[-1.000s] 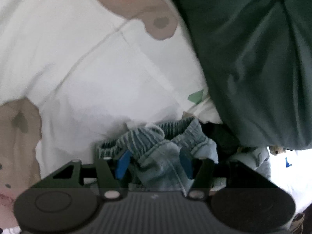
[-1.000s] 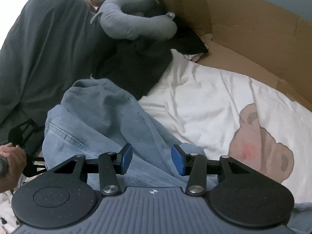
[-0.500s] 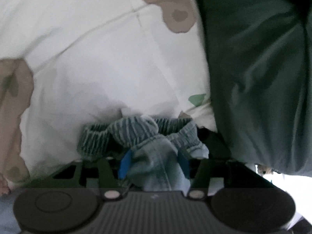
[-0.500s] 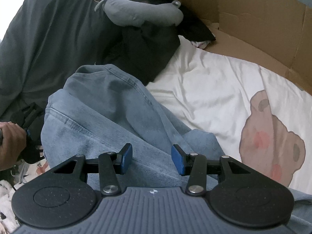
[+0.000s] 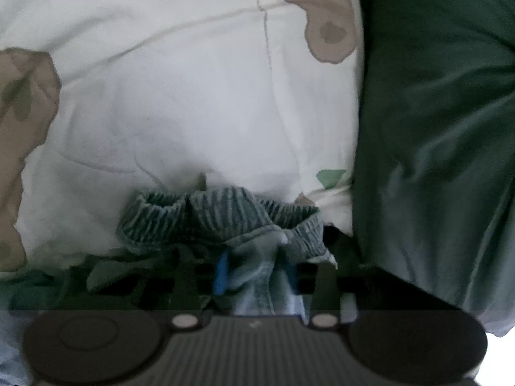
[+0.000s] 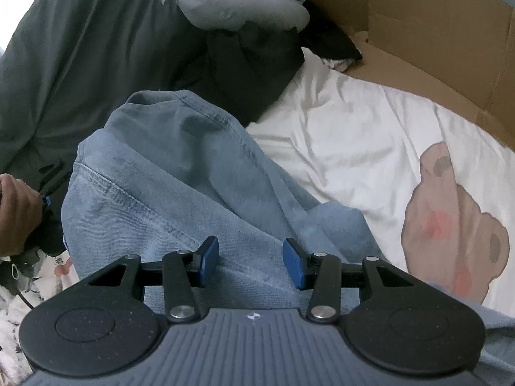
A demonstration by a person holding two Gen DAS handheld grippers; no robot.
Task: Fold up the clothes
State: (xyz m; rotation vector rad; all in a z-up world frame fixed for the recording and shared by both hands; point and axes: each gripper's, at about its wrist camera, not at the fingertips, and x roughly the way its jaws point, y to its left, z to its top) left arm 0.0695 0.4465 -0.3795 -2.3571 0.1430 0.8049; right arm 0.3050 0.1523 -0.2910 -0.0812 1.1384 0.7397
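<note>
1. Left hand-held gripper [image 5: 254,271] has just been closing and pinches the jeans [image 5: 257,273] below their gathered waistband; bare white bedsheet [image 5: 193,96] lies open toward 12 o'clock.
2. Right hand-held gripper [image 6: 251,262] hangs spread over denim; only its view shows the cardboard [image 6: 418,25] at 1 o'clock.

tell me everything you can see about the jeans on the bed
The jeans are light blue washed denim with double-stitched seams, lying crumpled in loose folds on the white bear-print sheet, one edge against the dark grey duvet. In the left wrist view the gathered elastic waistband is bunched up. The left gripper has just been closing its jaws, and a fold of denim is pinched between them. The right gripper hovers over a seam, jaws open.
</note>
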